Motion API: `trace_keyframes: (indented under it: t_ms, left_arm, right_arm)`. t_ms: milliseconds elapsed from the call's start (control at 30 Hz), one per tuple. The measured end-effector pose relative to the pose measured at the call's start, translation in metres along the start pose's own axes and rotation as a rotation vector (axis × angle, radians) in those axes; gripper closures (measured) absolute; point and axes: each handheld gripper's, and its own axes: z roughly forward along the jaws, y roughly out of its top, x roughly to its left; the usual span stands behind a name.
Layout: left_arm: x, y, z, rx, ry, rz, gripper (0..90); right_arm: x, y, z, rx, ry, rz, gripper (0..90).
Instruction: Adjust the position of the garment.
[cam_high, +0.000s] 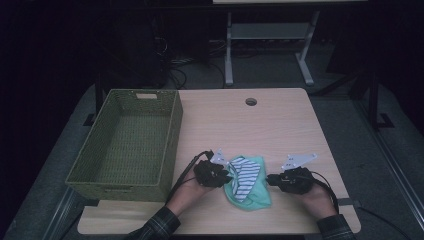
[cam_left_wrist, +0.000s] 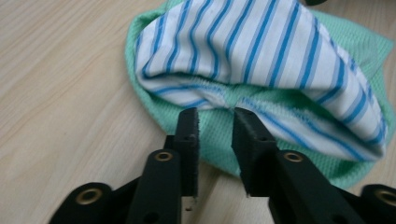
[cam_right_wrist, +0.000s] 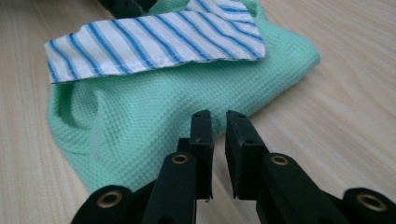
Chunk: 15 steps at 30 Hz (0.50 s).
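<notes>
A mint-green waffle cloth (cam_high: 250, 195) lies crumpled near the table's front edge, with a white and blue striped cloth (cam_high: 246, 175) folded on top of it. My left gripper (cam_high: 227, 176) sits at the pile's left side. In the left gripper view its jaws (cam_left_wrist: 215, 114) stand apart, tips at the striped hem (cam_left_wrist: 243, 51) over the green cloth (cam_left_wrist: 205, 140), with nothing pinched. My right gripper (cam_high: 270, 180) rests at the pile's right side. Its jaws (cam_right_wrist: 218, 116) show a narrow gap just off the green cloth (cam_right_wrist: 163, 93), with the striped cloth (cam_right_wrist: 154, 42) beyond.
A green woven basket (cam_high: 172, 135) stands empty on the table's left half. The wooden table (cam_high: 260, 125) has a cable hole (cam_high: 251, 101) near its far edge. A desk frame and cables stand on the dark floor behind.
</notes>
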Motion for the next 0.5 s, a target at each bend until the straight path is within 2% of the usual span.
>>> trace_keyframes:
  t_ms: [133,167,233,300,367,433,500]
  left_arm:
    - [0.001,-0.001,-0.003,0.002,-0.019,0.008,58.9]
    - [0.001,-0.001,-0.005,0.004,-0.018,0.026,56.1]
    - [-0.001,-0.001,-0.005,-0.002,-0.023,0.027,51.2]
    - [-0.001,0.001,-0.005,0.021,-0.033,0.044,46.1]
    - [-0.001,0.003,-0.006,0.023,-0.031,0.068,42.2]
    - [-0.001,0.004,-0.008,0.026,-0.033,0.092,39.4]
    - [-0.003,0.006,-0.009,0.012,-0.032,0.096,37.3]
  right_arm:
    - [-0.002,-0.003,-0.003,-0.001,-0.041,0.001,65.7]
    - [-0.003,-0.005,-0.004,-0.013,-0.06,0.003,63.1]
    - [-0.006,-0.011,-0.008,-0.028,-0.084,0.025,53.0]
    - [-0.009,-0.016,-0.011,-0.037,-0.102,0.041,43.6]
    - [-0.012,-0.023,-0.014,-0.03,-0.133,0.062,35.3]
    - [-0.014,-0.028,-0.015,-0.03,-0.164,0.069,29.8]
    - [-0.016,-0.032,-0.015,-0.02,-0.184,0.08,25.7]
